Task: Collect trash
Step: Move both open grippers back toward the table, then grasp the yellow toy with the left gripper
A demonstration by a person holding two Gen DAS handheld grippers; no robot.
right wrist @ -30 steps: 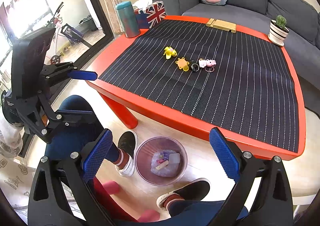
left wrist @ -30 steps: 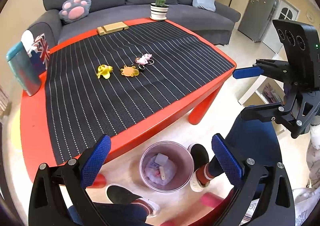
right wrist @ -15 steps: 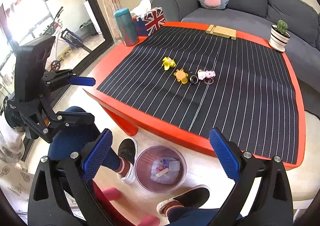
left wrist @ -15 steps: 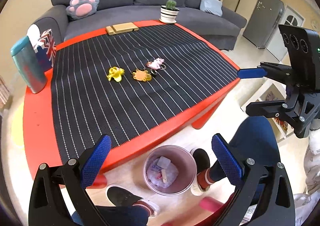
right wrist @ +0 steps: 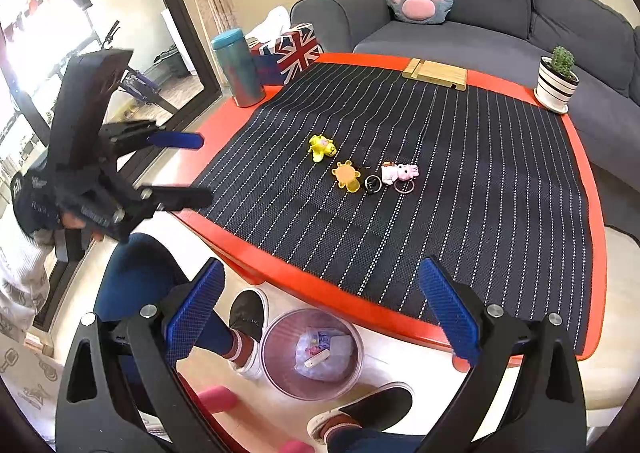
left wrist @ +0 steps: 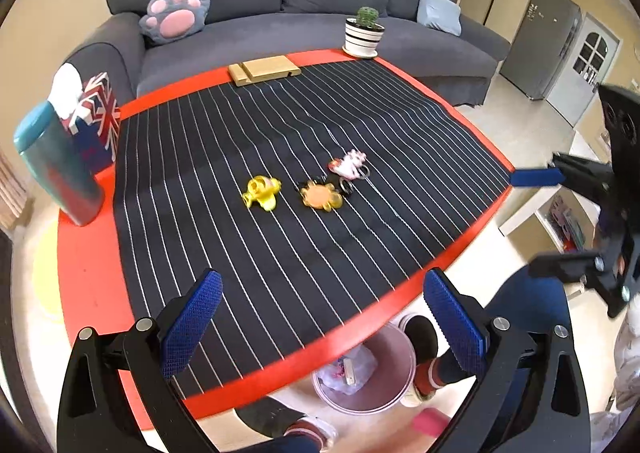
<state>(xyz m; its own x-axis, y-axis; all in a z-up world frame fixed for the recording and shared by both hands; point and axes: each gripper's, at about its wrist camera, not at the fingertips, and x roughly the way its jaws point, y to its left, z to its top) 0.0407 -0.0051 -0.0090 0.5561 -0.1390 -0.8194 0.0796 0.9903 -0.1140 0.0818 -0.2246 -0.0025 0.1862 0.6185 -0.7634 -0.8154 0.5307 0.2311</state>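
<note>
A translucent pink trash bin (left wrist: 366,373) (right wrist: 312,353) stands on the floor by the red table's near edge, with a clear bag and small scraps inside. My left gripper (left wrist: 324,327) is open and empty above the table's front edge. My right gripper (right wrist: 320,317) is open and empty above the floor and bin. On the striped mat lie a yellow toy (left wrist: 262,193) (right wrist: 321,147), an orange toy (left wrist: 321,195) (right wrist: 347,175) and a pink keyring figure (left wrist: 349,165) (right wrist: 398,173) with rings.
The red table (left wrist: 88,253) (right wrist: 304,281) carries a teal tumbler (left wrist: 56,163), a Union Jack tissue box (left wrist: 98,121), a wooden block (left wrist: 264,69) and a potted cactus (left wrist: 364,31). A grey sofa (left wrist: 320,25) is behind. The person's feet (right wrist: 246,317) flank the bin.
Both grippers have risen and moved forward toward the table; the bin has slid lower in both views. Both stay open and empty.
</note>
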